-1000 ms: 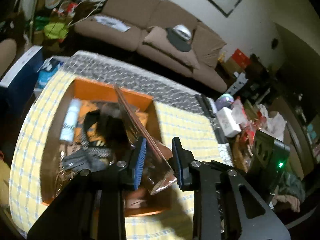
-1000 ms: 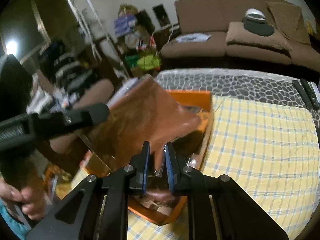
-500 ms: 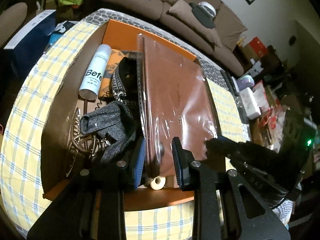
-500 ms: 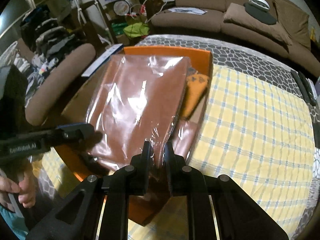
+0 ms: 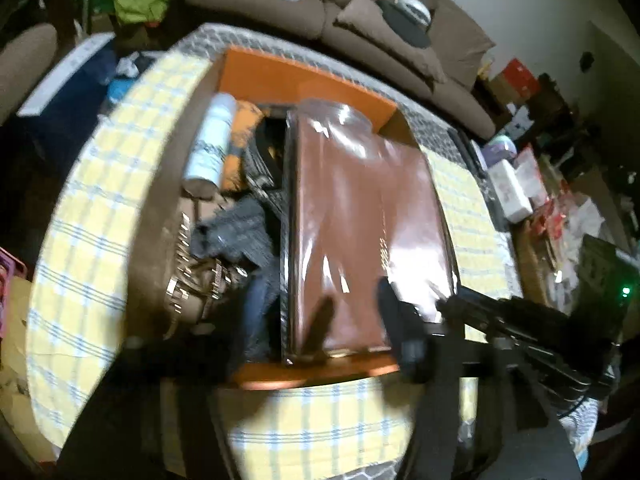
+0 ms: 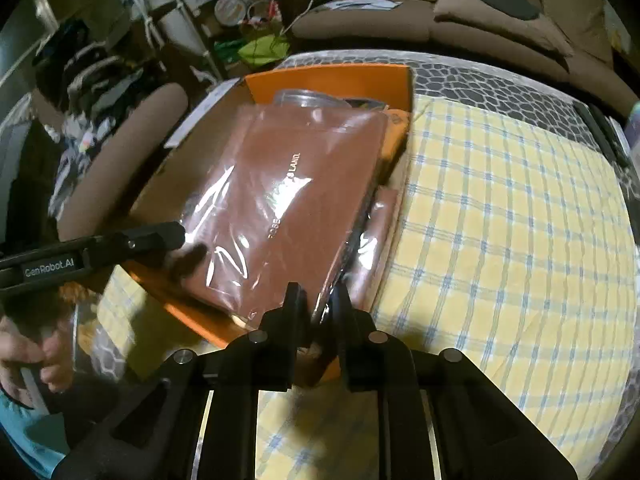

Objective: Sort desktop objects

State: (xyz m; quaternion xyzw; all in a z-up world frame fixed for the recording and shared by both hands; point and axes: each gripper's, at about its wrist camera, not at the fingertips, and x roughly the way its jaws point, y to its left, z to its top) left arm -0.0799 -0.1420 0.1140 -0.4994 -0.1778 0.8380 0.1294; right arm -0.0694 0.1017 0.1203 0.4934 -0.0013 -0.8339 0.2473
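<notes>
Notebook (image 6: 288,208) in its plastic wrap lies on the clutter in the orange box (image 6: 332,80). Your right gripper (image 6: 319,308) pinches its near corner; your left gripper (image 5: 352,320) looks spread, holding nothing. Lower it level, then let go.

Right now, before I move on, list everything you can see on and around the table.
Box: one, orange, on the table.
Brown packet: one, plastic-wrapped, lying flat on top of the box contents, right side.
White bottle: one, lying in the box, left side.
Grey cloth: one, bunched mid-box.
Tablecloth: one, yellow check, under the box.
Sofa: one, brown, behind the table.
Right gripper: black fingers closed on the packet's near edge.
Left gripper: black, blurred, at the packet's near end; grip unclear.
</notes>
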